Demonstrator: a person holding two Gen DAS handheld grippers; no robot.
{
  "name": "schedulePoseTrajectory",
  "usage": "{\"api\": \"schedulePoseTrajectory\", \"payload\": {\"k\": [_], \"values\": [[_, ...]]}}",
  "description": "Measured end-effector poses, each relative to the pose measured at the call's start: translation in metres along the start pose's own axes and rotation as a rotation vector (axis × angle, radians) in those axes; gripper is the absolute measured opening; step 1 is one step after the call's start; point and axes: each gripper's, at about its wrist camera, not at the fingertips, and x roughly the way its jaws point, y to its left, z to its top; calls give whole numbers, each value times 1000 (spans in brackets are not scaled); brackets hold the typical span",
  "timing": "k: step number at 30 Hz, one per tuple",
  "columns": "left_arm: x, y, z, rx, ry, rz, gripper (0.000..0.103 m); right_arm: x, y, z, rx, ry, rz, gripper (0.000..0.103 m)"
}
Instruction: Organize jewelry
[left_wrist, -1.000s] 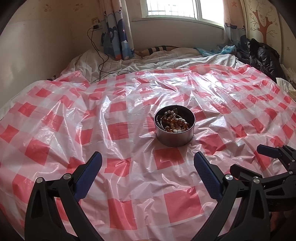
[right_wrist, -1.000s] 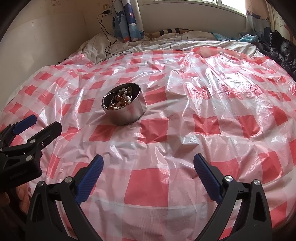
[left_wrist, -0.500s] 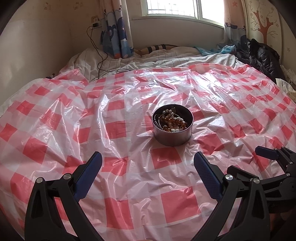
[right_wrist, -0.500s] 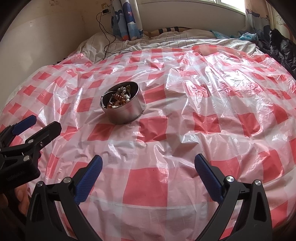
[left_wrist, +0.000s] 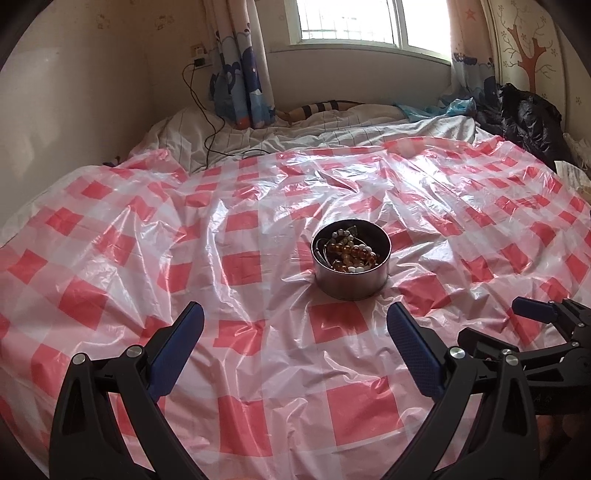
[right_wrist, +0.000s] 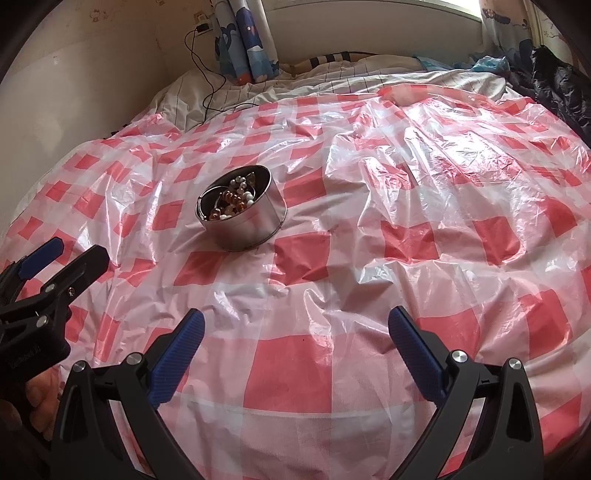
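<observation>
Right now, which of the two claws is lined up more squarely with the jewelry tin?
The left claw: the metal tin sits nearly centred ahead of its open fingers. From the right claw, the tin lies off to the left.

I see a bed (left_wrist: 332, 125) under a crinkled red-and-white checked plastic sheet (left_wrist: 258, 221); cream walls (left_wrist: 92, 92) behind; a bright window (left_wrist: 369, 22) with cartoon curtains (left_wrist: 240, 74); a black cable (left_wrist: 199, 110) hangs from a wall socket (left_wrist: 199, 61); dark clothing (left_wrist: 524, 118) is heaped at the right.

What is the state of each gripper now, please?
Left gripper: open, holding nothing.
Right gripper: open, holding nothing.
</observation>
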Motion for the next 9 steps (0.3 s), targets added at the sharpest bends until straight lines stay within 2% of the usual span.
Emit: {"api": "schedulePoseTrajectory", "payload": {"k": [3, 9], "values": [[-1, 4, 2, -19, 9, -27, 95, 1, -4, 1, 13, 3, -4, 95], [-8, 5, 5, -20, -17, 1, 95, 2, -5, 1, 16, 9, -1, 95]]}}
